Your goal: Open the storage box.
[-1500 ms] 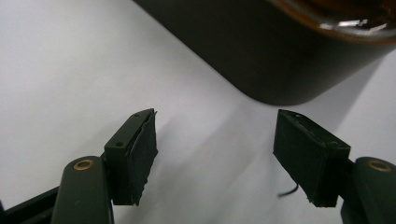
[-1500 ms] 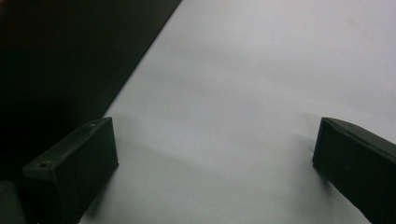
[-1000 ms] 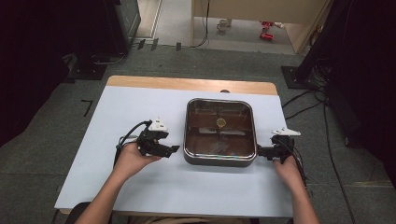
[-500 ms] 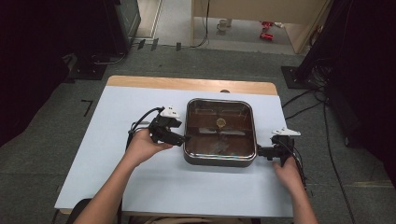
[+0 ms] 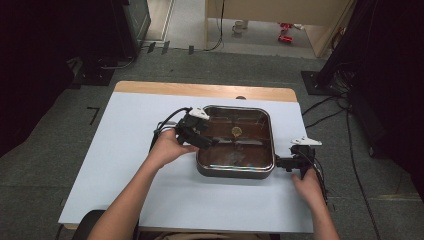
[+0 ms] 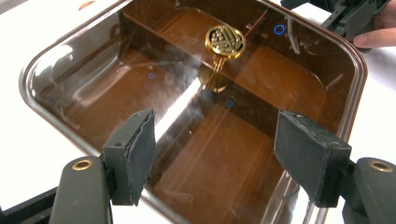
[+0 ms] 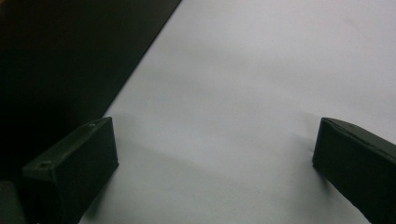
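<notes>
A square dark pan (image 5: 235, 173) with a brown glass lid sits on the white table, and a gold knob (image 5: 236, 131) stands at the lid's middle. My left gripper (image 5: 212, 142) hovers over the pan's left edge, pointing toward the knob. In the left gripper view its jaws (image 6: 219, 149) stand open above the glass lid (image 6: 140, 70), with the knob (image 6: 225, 39) farther ahead and nothing between the pads. My right gripper (image 5: 279, 163) rests low by the pan's right side. Its jaws (image 7: 215, 163) are open over bare table, with the pan's dark wall (image 7: 56, 60) at the left.
The white table top (image 5: 125, 150) has free room left of and in front of the pan. A wooden strip (image 5: 200, 90) runs along the far edge. Cables trail from both grippers. Dark equipment and grey floor surround the table.
My left gripper has moved right and slightly up, from the bare table to over the pan's left rim. The right gripper and the pan have stayed put.
</notes>
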A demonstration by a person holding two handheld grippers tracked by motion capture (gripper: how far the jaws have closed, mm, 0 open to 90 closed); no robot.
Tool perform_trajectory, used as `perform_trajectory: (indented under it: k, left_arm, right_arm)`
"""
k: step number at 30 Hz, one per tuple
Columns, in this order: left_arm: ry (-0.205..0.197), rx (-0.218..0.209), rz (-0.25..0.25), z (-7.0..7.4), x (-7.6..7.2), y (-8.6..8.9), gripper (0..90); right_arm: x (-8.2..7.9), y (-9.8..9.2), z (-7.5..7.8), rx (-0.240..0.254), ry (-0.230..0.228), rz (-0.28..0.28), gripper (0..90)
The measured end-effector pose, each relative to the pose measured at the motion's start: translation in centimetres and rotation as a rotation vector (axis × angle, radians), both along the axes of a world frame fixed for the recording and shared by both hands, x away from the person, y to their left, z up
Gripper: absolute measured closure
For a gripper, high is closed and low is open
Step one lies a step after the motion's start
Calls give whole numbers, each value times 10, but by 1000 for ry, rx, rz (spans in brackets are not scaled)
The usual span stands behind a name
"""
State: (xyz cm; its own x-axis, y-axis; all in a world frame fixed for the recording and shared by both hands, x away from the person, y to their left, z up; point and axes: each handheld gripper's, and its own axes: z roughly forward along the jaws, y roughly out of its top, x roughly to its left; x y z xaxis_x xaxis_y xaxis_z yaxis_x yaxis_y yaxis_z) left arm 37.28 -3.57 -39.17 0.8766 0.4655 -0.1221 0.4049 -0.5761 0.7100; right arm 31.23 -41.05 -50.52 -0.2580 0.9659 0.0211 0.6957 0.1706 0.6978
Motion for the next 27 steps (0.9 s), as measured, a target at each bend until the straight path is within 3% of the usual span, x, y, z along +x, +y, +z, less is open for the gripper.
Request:
perform_trajectory:
  k: [4, 7, 10, 16, 27]
  left_arm:
    - [-38, -16, -11, -4, 3, -12, 306]
    - [-50, 1, -20, -7, 6, -21, 315]
    - [-45, -17, -26, -9, 11, -28, 324]
    - [-54, -15, -40, -14, 17, -45, 333]
    - [-50, 11, -60, -35, 27, -72, 379]
  right_arm:
    - [0, 0, 0, 2, 2, -1, 0]
    - [0, 0, 0, 3, 1, -1, 0]
    - [0, 0, 0, 2, 1, 0, 0]
    - [0, 0, 0, 3, 2, -1, 0]
    - [0, 0, 0, 5, 2, -3, 0]
